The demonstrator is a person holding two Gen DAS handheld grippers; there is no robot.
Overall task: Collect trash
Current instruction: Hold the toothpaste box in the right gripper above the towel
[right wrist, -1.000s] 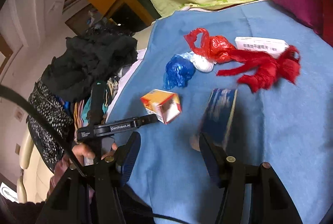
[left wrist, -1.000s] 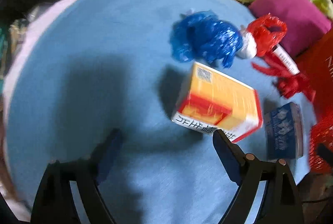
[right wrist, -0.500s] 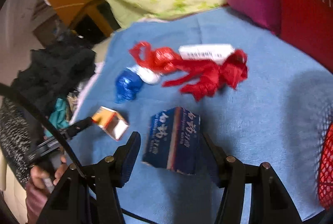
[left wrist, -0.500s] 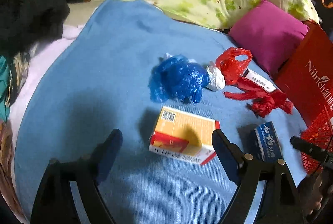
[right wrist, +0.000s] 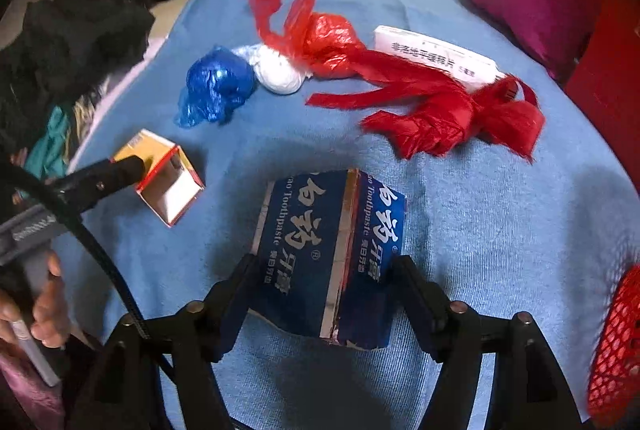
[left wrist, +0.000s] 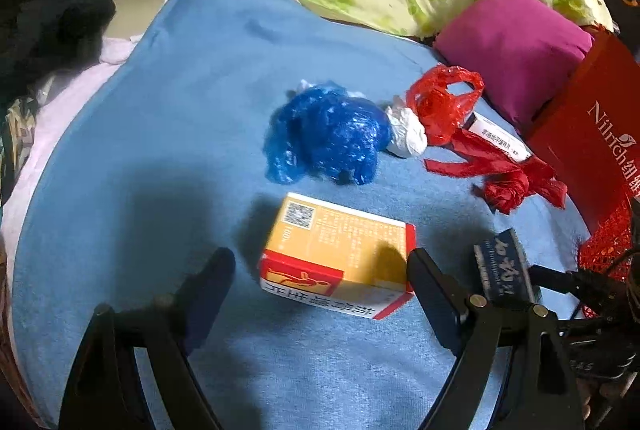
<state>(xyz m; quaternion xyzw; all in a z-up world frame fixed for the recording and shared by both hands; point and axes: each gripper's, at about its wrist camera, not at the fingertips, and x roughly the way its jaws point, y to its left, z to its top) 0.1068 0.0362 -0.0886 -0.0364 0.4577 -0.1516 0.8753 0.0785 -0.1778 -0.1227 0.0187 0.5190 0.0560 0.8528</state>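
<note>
Blue toothpaste box [right wrist: 328, 258] now sits between your right gripper [right wrist: 324, 294] fingers on blue blanket [right wrist: 500, 214]; a second ago it lay ahead of them. Jaws opening, not yet pinching. Left gripper [left wrist: 320, 294] spread wide, straddling orange carton [left wrist: 340, 254] instead of flanking it. Both pickups ready.

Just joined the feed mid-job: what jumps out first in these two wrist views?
The dark blue toothpaste box stands on the blue blanket between the fingers of the right tool, whose jaws are opening. Beyond it lies a bright cluster: a crumpled blue plastic bag, a white wad and red plastic bags. The orange-and-red carton lies ahead of the open left tool.
</note>
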